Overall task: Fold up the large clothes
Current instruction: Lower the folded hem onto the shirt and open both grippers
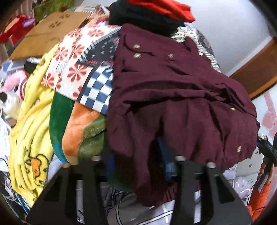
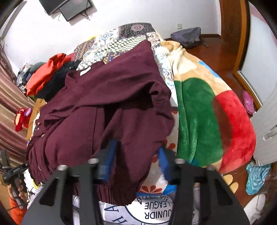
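Note:
A large maroon knit cardigan (image 1: 173,97) with brass buttons lies crumpled on a bed piled with cloth. It also shows in the right wrist view (image 2: 107,107), its ribbed hem hanging toward me. My left gripper (image 1: 136,166) stands open, and cardigan fabric drapes down between its jaws. My right gripper (image 2: 136,164) is open too, its blue-padded jaws wide apart around a hanging fold of the cardigan. The left gripper's handle and the hand holding it show at the lower left of the right wrist view (image 2: 12,174).
A patterned quilt (image 1: 81,65), a yellow duck blanket (image 1: 32,131) and a green, orange and red fleece blanket (image 2: 204,124) cover the bed. Red and black clothes (image 1: 155,12) are piled behind. A white printed garment (image 2: 147,211) lies under the grippers. Wooden floor and a door lie to the right (image 2: 225,57).

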Motion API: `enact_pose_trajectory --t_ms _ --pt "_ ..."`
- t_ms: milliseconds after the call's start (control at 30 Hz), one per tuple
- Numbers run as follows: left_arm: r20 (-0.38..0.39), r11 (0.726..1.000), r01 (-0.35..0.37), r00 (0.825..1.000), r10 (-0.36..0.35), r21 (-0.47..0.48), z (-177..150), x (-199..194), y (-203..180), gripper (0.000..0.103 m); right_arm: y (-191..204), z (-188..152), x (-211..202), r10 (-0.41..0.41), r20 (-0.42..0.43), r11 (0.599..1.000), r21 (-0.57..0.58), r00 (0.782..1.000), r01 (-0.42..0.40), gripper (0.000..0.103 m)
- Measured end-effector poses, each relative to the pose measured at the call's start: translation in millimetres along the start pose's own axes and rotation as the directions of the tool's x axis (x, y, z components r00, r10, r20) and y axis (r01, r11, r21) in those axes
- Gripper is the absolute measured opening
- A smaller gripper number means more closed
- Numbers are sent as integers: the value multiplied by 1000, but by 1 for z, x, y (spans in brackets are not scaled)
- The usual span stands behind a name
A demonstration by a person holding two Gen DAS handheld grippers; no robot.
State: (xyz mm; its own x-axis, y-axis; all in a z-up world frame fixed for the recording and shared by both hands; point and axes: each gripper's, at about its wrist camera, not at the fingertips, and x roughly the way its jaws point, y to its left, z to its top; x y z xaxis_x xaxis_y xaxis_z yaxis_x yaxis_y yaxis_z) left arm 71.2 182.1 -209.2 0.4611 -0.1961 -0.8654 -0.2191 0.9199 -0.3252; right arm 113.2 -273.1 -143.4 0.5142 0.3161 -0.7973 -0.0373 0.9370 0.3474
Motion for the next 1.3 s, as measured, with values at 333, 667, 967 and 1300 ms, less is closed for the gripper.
enact_pose_trajectory --t_ms 333,667,967,1300 --pt "105 994 109 989 -108 -4 48 -26 -24 6 26 28 -20 169 78 983 -90 982 -162 8" --pt "263 988 153 952 -156 32 145 -44 -46 4 58 117 -15 180 212 971 -193 961 -139 7" --pt "227 999 15 974 -8 -32 226 40 -28 5 39 182 86 2 117 994 -111 993 11 7" --pt "116 998 -44 992 48 -38 236 104 -7 8 45 187 128 -113 61 972 -201 992 124 13"
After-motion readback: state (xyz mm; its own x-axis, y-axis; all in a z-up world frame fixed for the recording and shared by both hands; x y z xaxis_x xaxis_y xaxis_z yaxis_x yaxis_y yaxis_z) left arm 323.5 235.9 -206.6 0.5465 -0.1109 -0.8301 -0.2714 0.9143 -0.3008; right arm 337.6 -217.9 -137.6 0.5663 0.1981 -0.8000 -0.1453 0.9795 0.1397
